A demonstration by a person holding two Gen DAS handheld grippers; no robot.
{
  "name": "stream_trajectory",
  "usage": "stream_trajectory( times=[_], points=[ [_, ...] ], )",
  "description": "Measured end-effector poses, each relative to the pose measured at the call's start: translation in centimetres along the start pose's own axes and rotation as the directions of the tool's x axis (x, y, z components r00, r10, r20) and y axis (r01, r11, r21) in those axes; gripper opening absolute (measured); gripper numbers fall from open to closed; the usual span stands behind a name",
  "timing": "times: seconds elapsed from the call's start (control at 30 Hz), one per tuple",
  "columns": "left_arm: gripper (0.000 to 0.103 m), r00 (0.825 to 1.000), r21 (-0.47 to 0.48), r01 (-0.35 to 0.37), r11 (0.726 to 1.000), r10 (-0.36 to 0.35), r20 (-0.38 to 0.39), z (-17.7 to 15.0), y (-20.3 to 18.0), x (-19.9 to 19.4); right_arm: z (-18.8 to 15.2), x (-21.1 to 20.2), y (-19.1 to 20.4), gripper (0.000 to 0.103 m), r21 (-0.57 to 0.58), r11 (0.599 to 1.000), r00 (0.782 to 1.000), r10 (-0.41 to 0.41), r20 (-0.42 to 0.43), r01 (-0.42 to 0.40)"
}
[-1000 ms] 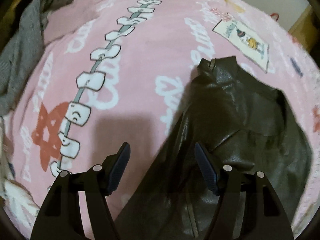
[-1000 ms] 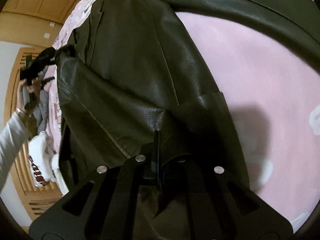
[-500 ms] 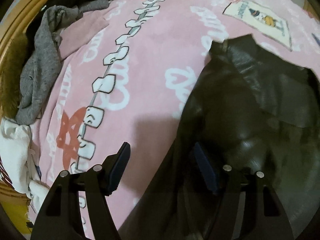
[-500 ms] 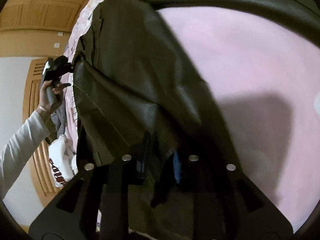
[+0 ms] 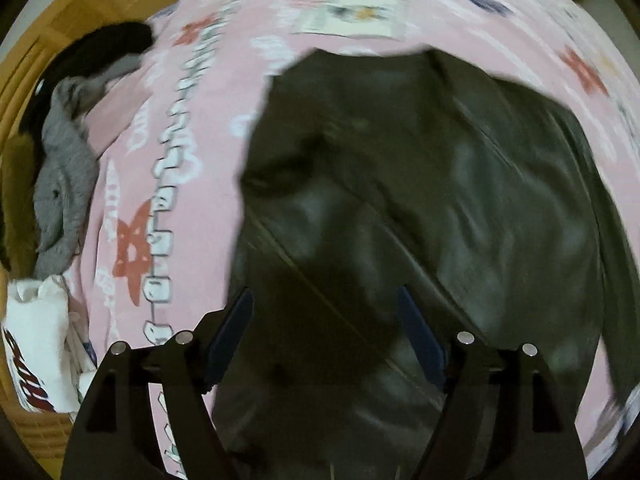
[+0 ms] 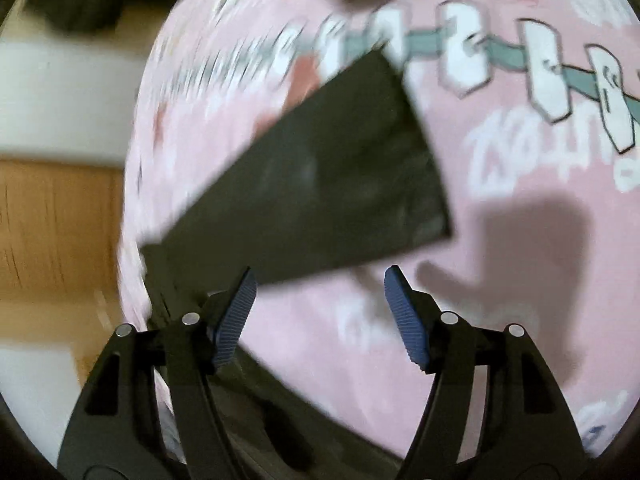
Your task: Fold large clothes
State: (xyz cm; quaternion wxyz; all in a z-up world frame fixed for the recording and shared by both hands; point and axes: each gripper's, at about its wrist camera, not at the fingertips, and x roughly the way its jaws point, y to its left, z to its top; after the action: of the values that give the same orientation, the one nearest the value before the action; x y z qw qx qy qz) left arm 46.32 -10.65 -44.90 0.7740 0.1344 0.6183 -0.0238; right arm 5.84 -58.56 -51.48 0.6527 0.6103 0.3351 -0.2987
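The left gripper [image 5: 324, 332] hangs with its blue-padded fingers spread wide above a dark leather jacket [image 5: 420, 200], gripping nothing. The jacket lies spread across a pink printed blanket [image 5: 200, 92]. At the blanket's left edge sit a crumpled grey garment [image 5: 66, 184], a black garment [image 5: 100, 48] and a white garment with red lettering [image 5: 32, 340]. The right gripper [image 6: 320, 316] is also spread wide and empty; just past its left finger, the jacket's sleeve [image 6: 320, 176] lies flat on the blanket, blurred.
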Motion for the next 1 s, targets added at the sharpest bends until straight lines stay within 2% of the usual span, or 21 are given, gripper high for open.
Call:
stream_trajectory(
  times=[0.07, 0.13, 0.23, 0.3, 0.43, 0.53, 0.67, 0.7, 0.8, 0.87, 0.93, 0.97, 1.0],
  points=[
    [0.072, 1.000, 0.031, 0.015, 0.999, -0.015, 0.001, -1.8, -2.3, -0.1, 0.5, 1.3, -0.8, 0.066, 0.085, 0.996, 1.000, 0.026, 0.015, -0.027],
    [0.072, 0.999, 0.064, 0.048, 0.997, -0.048, -0.007, -3.5, -4.9, 0.1, 0.6, 2.6, -1.4, 0.066, 0.168, 0.981, 0.995, 0.091, 0.029, -0.094],
    [0.072, 0.996, 0.094, 0.087, 0.992, -0.085, -0.019, -4.9, -8.2, 0.7, 0.4, 4.3, -1.7, 0.066, 0.230, 0.968, 0.995, 0.104, 0.014, -0.104],
    [0.071, 0.993, 0.080, 0.112, 0.990, -0.110, -0.032, -5.1, -9.6, 1.1, 0.3, 4.7, -1.8, 0.066, 0.261, 0.956, 0.991, 0.135, 0.018, -0.135],
    [0.071, 0.985, 0.024, 0.171, 0.985, -0.170, -0.041, -4.1, -11.9, 1.1, 0.5, 4.8, -2.0, 0.066, 0.312, 0.940, 0.988, 0.154, -0.016, -0.141],
    [0.071, 0.979, -0.001, 0.203, 0.979, -0.203, -0.033, -3.0, -13.2, 0.5, -0.8, 3.8, -2.4, 0.066, 0.355, 0.929, 0.990, 0.130, -0.052, -0.103],
    [0.071, 0.975, 0.009, 0.221, 0.975, -0.221, -0.027, -1.9, -15.0, -0.5, -1.4, 3.7, -3.0, 0.066, 0.353, 0.935, 0.996, 0.068, -0.064, -0.041],
    [0.071, 0.974, 0.014, 0.224, 0.974, -0.224, -0.033, -1.6, -15.4, -0.7, -1.1, 4.1, -3.3, 0.066, 0.354, 0.935, 0.996, 0.029, -0.080, 0.002],
    [0.071, 0.975, 0.042, 0.223, 0.974, -0.222, -0.028, -1.1, -16.1, -1.0, 0.0, 4.7, -4.1, 0.066, 0.382, 0.923, 0.997, 0.059, -0.056, -0.033],
    [0.071, 0.976, 0.059, 0.218, 0.974, -0.217, -0.024, -0.8, -16.7, -1.1, 1.4, 4.8, -3.5, 0.066, 0.308, 0.951, 0.999, 0.023, -0.029, -0.013],
    [0.071, 0.975, 0.061, 0.220, 0.974, -0.219, -0.030, -0.7, -17.1, -0.9, 2.0, 5.5, -3.4, 0.065, 0.287, 0.958, 1.000, 0.015, -0.021, -0.008],
    [0.071, 0.975, 0.060, 0.220, 0.974, -0.218, -0.032, -0.6, -17.1, -0.9, 2.0, 5.5, -3.4, 0.064, 0.290, 0.957, 1.000, 0.012, -0.018, -0.006],
    [0.071, 0.976, 0.060, 0.218, 0.974, -0.216, -0.034, -0.5, -17.3, -0.8, 2.0, 5.5, -3.2, 0.058, 0.278, 0.961, 1.000, 0.004, -0.009, -0.001]
  ],
)
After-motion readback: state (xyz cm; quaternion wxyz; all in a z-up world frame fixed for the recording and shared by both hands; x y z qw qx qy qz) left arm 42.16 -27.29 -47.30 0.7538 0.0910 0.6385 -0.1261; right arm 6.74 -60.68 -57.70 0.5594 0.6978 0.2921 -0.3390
